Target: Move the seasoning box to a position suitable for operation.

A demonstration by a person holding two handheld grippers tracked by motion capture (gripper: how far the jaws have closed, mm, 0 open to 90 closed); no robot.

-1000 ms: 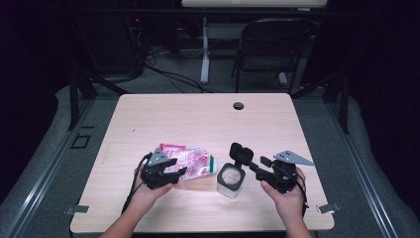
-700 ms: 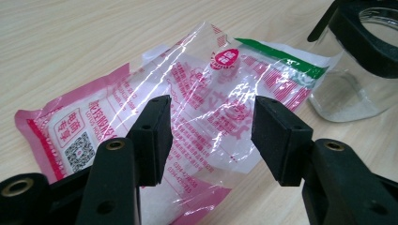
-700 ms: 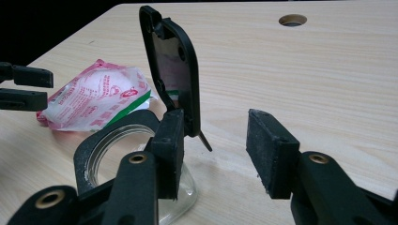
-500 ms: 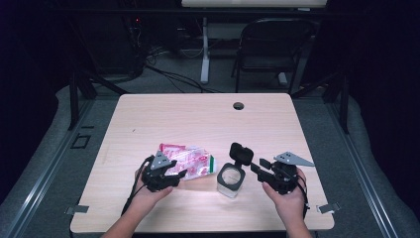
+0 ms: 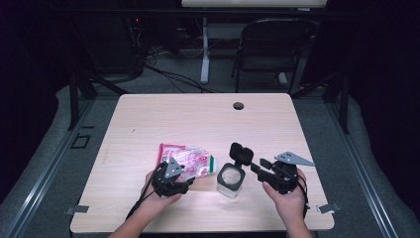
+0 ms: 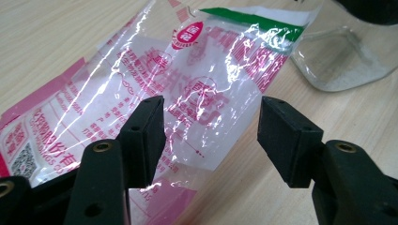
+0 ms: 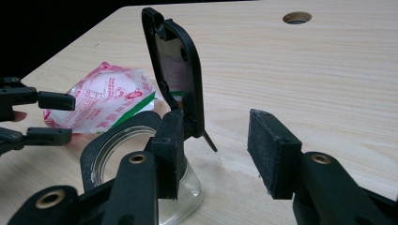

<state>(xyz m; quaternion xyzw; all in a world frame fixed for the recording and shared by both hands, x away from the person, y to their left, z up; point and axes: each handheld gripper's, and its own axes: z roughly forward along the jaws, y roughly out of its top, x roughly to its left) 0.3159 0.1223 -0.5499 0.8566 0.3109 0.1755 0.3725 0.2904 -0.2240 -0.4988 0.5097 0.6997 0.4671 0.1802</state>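
Here the left gripper (image 5: 174,179) sits near the front edge of the table (image 5: 148,119), its jaws spread wide with nothing between them, hovering over the near end of a crinkled pink-and-clear plastic bag (image 5: 185,161) that lies flat on the wood. The left gripper view brings out what the high view cannot: the bag (image 6: 155,108) carries pink print and a green strip at its far end, and a glass edge lies just beyond that end. To the right of the bag stands a clear glass jar (image 5: 230,179) with its black hinged lid (image 5: 241,151) flipped upright. Farther right, the right gripper (image 5: 258,168) points at the jar with jaws spread and empty. In the right gripper view the jar (image 7: 136,154) is partly hidden behind the left jaw, so I cannot tell whether that jaw touches it.
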